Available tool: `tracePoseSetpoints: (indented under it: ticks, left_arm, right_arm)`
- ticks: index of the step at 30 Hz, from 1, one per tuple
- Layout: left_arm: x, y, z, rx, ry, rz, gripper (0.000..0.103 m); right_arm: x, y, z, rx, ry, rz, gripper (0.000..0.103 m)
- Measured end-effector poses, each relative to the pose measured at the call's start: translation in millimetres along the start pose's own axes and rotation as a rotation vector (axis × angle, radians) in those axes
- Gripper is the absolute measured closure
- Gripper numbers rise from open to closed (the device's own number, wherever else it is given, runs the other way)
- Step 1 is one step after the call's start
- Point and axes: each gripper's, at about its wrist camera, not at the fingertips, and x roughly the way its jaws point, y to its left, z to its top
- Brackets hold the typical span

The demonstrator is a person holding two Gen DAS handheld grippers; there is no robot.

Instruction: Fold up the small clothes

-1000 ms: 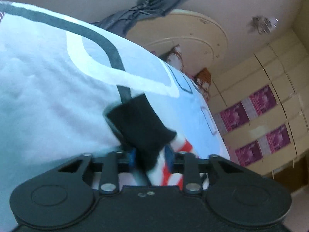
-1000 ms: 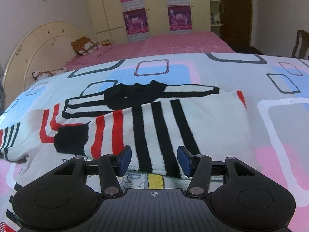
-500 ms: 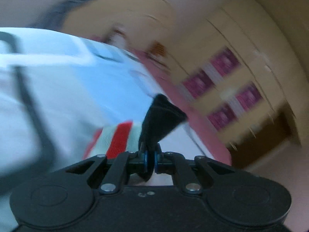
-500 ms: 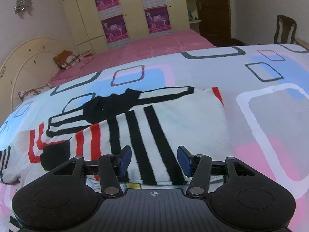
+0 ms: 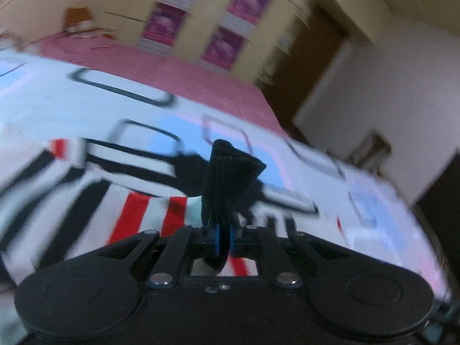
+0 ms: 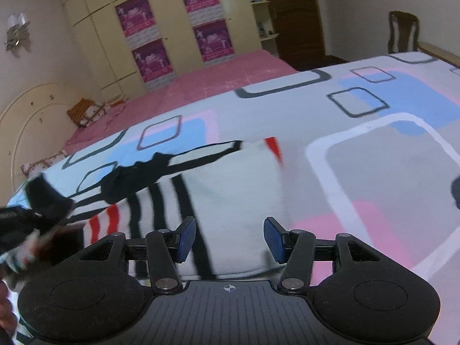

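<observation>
A small knitted sweater (image 6: 238,189), white with black and red stripes, lies flat on the patterned bedcover (image 6: 373,149). My left gripper (image 5: 222,241) is shut on the sleeve's black cuff (image 5: 230,178), which stands up between the blue pads above the striped sweater body (image 5: 95,207). In the right wrist view the same cuff (image 6: 47,198) shows blurred at the left edge, lifted over the red-striped sleeve. My right gripper (image 6: 230,238) hangs open over the sweater's near hem with nothing between its pads.
A second bed with a pink sheet (image 6: 230,72) lies beyond. Behind it stands a cream wardrobe with purple posters (image 6: 184,28). A dark door (image 6: 290,14) and a wooden chair (image 6: 402,31) are at the right. A rounded headboard (image 6: 31,120) stands left.
My left gripper closed on the black cuff, then swung and rolled it across over the sweater, entering the right wrist view. My right gripper stayed open and shifted right along the hem.
</observation>
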Motion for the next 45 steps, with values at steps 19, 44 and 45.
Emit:
tracePoseSetpoints:
  ticks: [19, 44, 45]
  left_arm:
    - [-67, -6, -59, 0.194, 0.008, 0.063, 0.034]
    - [-89, 130, -47, 0.185, 0.054, 0.369, 0.070]
    - [-89, 129, -47, 0.187, 0.054, 0.368, 0.070]
  right_arm:
    - [14, -2, 7, 0.180, 0.089, 0.241, 0.049]
    - [4, 91, 47, -0.157, -0.107, 0.230, 0.094]
    - [8, 87, 45, -0.175, -0.090, 0.206, 0.094]
